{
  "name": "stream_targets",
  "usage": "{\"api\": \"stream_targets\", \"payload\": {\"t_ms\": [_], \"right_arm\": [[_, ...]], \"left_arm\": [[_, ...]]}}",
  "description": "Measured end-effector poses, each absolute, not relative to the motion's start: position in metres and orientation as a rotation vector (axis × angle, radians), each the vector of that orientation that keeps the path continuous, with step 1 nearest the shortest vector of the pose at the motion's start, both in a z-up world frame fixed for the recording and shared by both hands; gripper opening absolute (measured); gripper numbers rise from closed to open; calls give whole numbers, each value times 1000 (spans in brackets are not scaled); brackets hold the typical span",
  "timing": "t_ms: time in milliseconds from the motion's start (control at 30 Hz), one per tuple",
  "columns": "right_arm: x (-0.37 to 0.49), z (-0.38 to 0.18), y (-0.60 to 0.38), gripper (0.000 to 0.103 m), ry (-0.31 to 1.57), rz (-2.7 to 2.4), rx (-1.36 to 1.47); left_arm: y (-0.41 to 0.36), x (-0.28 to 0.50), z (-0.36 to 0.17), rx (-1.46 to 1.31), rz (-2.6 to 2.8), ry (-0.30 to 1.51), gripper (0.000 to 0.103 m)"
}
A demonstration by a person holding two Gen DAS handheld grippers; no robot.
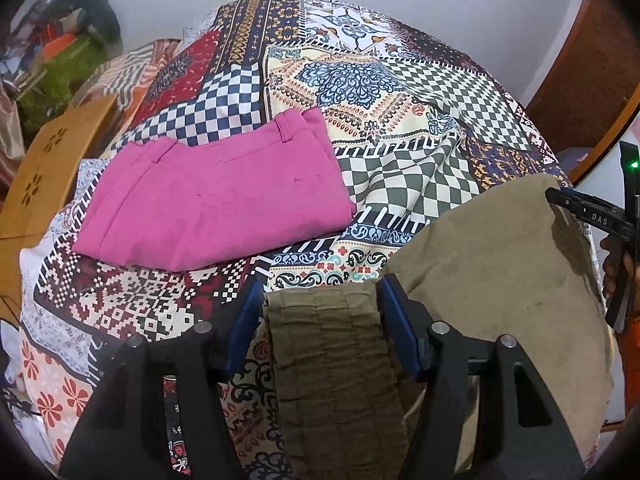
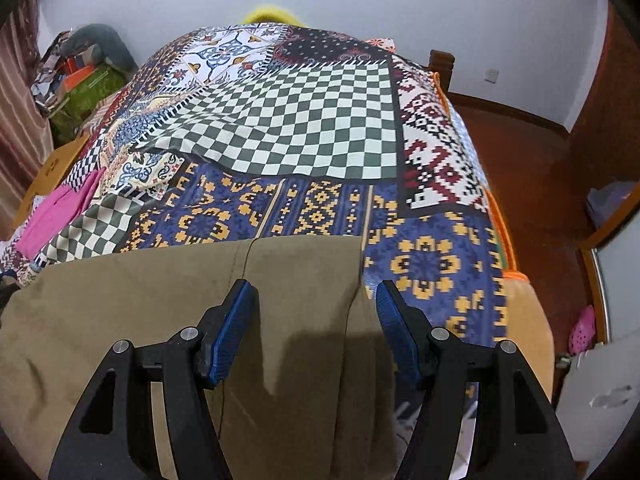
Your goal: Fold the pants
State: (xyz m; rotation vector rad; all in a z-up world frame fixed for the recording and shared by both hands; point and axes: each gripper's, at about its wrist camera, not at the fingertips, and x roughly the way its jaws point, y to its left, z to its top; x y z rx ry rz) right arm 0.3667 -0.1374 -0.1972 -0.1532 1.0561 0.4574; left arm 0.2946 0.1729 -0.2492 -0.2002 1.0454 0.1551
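Observation:
Olive-brown pants [image 1: 492, 264] lie at the near edge of the bed. Their gathered elastic waistband [image 1: 332, 344] sits between the fingers of my left gripper [image 1: 318, 300], which is open around it. In the right wrist view the pants [image 2: 160, 300] spread flat under my right gripper [image 2: 316, 296], which is open just above the cloth near its right edge. The right gripper also shows at the right edge of the left wrist view [image 1: 592, 216].
Folded pink pants [image 1: 216, 192] lie on the patchwork bedsheet [image 1: 360, 92], also seen in the right wrist view [image 2: 60, 208]. A wooden stool [image 1: 48, 176] stands left of the bed. Clutter is piled at the far left [image 1: 68, 52]. Red-brown floor [image 2: 532, 184] lies to the right.

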Motion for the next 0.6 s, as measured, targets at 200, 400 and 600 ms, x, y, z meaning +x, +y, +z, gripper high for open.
{"api": "stream_targets", "payload": {"t_ms": [200,400,600], "right_arm": [[364,-193,-128,14,1053,500,-188],[356,-191,-118,7,1011,489,-277],[358,-189,-123,6,984,455,-256]], "left_arm": [[170,292,-246,-180,145,1044,56],[171,284,-242,-193,108,1048,56],[163,288,-245,-115,150,1046,54]]}}
